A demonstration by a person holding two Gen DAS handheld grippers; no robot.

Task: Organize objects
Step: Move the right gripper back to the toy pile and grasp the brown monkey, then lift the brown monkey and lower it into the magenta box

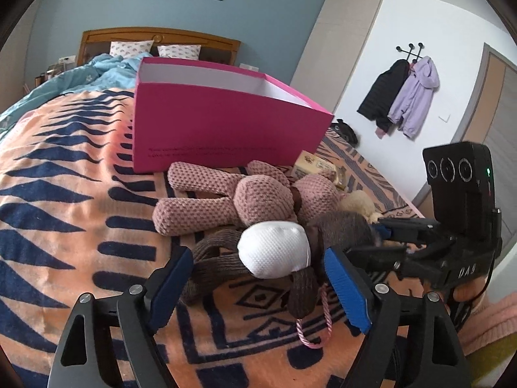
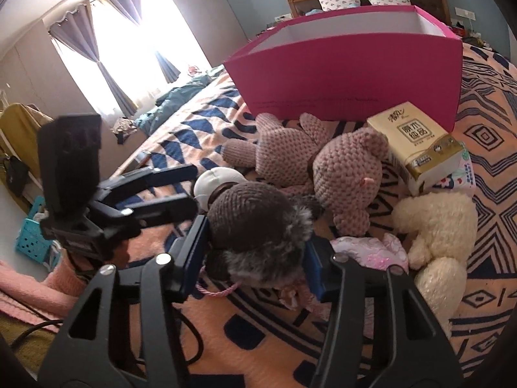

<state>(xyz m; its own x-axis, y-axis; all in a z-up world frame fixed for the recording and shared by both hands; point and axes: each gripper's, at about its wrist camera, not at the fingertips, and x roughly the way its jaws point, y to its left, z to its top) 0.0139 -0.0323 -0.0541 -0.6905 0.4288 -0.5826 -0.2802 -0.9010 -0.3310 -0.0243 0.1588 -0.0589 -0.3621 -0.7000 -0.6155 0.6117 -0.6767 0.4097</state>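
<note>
While the brown plush toy (image 2: 255,223) is lying on the orange and navy patterned blanket (image 1: 64,226) that is covering the bed, both pairs of tongs are working on it from the near side. The right tongs (image 2: 255,252) are clamping on the toy's fuzzy brown head, with a blue pad pressing in on each side of it. The left tongs (image 1: 258,291) are standing apart around the toy's white end (image 1: 274,249) and brown limbs; the blue pads (image 1: 347,291) are sitting to either side of the plush without clearly pressing on it, and a pink twisted cord (image 1: 315,333) is trailing on the blanket between them.

Just behind the brown toy, a pink knitted bear (image 2: 323,165) is lying flat and touching it. An open pink box (image 1: 226,123) is standing upright on the bed behind the bear, its white inside showing. A yellow tissue pack (image 2: 416,142) is leaning beside the box's front corner, next to the bear's head. A cream plush toy (image 2: 442,226) is lying to the right of the pile, with a pale pink floral cloth (image 2: 371,249) resting between it and the right tongs. A pink sleeve (image 2: 32,284) is showing behind the left tongs in the right wrist view.
</note>
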